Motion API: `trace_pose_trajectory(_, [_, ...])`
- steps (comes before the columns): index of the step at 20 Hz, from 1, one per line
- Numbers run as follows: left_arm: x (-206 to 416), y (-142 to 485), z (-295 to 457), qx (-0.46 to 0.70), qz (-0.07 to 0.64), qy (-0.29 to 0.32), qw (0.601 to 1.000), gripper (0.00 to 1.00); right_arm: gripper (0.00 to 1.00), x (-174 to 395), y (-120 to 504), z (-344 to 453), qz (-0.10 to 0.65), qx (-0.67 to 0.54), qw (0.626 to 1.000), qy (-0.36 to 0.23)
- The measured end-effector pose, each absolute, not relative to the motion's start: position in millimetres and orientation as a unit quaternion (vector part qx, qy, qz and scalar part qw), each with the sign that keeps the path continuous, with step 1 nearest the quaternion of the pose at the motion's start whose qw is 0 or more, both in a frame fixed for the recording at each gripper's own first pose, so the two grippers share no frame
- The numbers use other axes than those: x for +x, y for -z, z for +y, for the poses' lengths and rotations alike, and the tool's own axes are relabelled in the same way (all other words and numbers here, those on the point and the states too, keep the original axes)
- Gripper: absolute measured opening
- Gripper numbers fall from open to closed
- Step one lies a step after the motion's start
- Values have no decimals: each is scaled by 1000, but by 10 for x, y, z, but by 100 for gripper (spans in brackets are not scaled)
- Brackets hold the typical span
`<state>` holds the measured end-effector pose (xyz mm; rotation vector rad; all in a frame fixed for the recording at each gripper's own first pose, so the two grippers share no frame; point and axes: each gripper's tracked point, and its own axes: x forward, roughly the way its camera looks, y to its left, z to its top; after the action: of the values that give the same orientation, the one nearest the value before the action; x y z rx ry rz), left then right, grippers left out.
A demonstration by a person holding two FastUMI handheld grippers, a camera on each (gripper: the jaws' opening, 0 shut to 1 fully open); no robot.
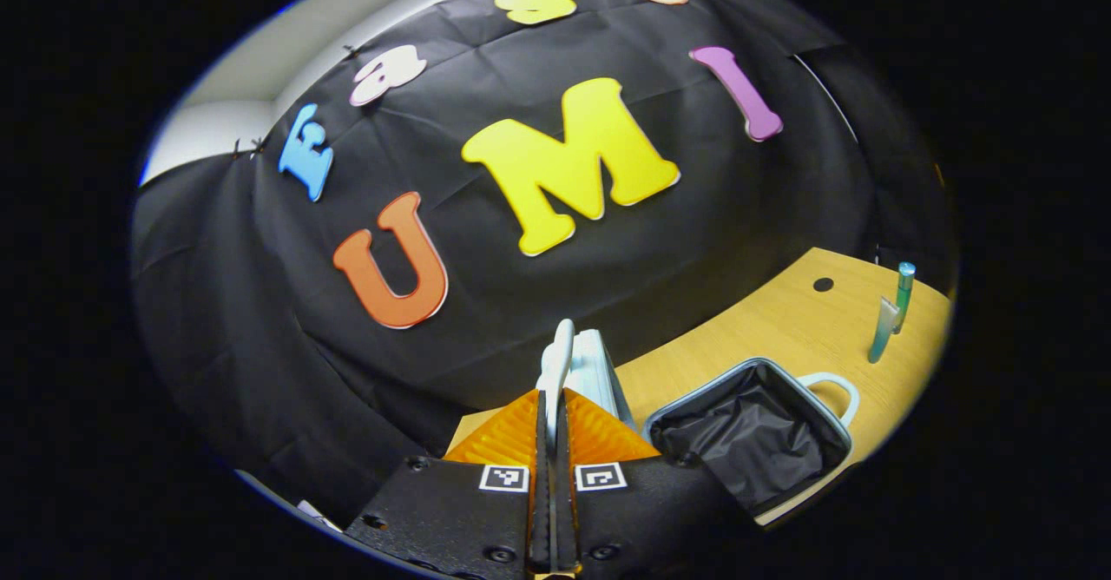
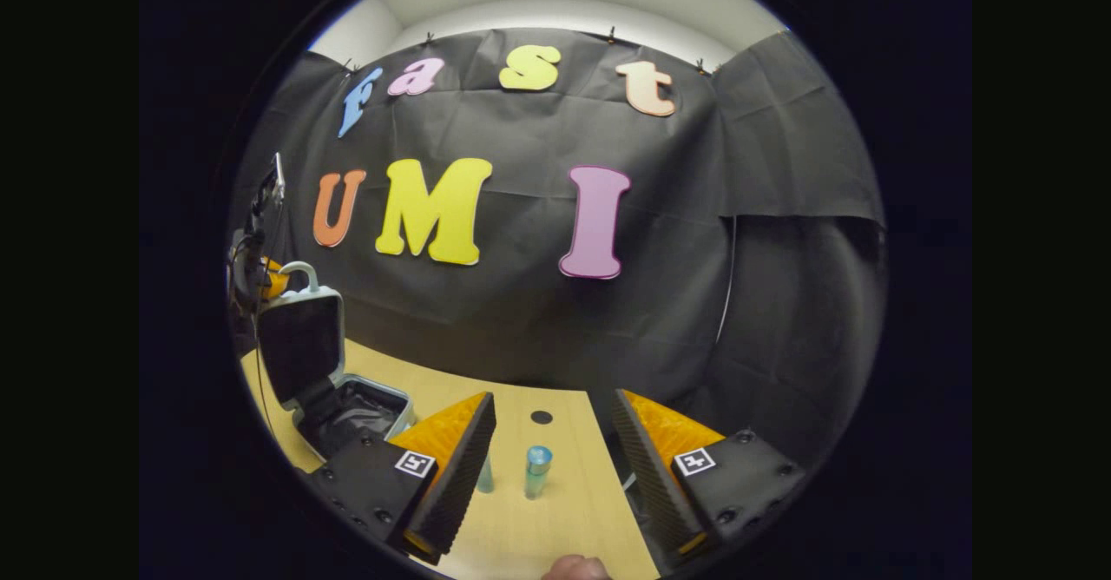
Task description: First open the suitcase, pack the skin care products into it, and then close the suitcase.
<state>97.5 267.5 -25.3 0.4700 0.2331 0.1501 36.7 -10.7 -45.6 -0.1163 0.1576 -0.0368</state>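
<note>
Left tool [image 1: 553, 406]: fingers drawn together on the thin edge of the suitcase lid [image 1: 580, 372], which stands upright between them; ribbed wedge-shaped pads.
Right tool [image 2: 555, 450]: fingers spread wide, nothing between them; ridged inner faces, wedge profile.
Suitcase [image 1: 751, 432]: open; rounded-rectangle shell, pale rim, crinkled dark fabric lining, looped pale handle [image 1: 838, 389] at its 3 o'clock side in the left gripper view. In the right gripper view the case [image 2: 347, 406] sits at 9 o'clock, lid raised.
Skin care products: a slim teal tube [image 1: 884, 330] and a capped cylindrical bottle [image 1: 903, 292], both upright on the counter, just beside each other, at 3 o'clock from the case. In the right gripper view the bottle [image 2: 537, 471] stands ahead, between the open fingers.
Counter [image 1: 781, 319]: smooth light wood grain, one round dark hole [image 1: 823, 285].
</note>
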Motion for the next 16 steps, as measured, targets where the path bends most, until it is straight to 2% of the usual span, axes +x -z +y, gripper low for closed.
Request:
trace_pose_trajectory(7, [975,802,4058,82,117,-125,982,6,81,430,371,341,69,-91,993,-5])
trace_pose_trajectory(12, [927,1712,4691,-19,165,-151,974,6,81,453,526,595,88,-101,991,-15])
trace_pose_trajectory(16, [836,2398,4907,-91,212,-161,960,9,83,461,544,705,92,-121,988,-23])
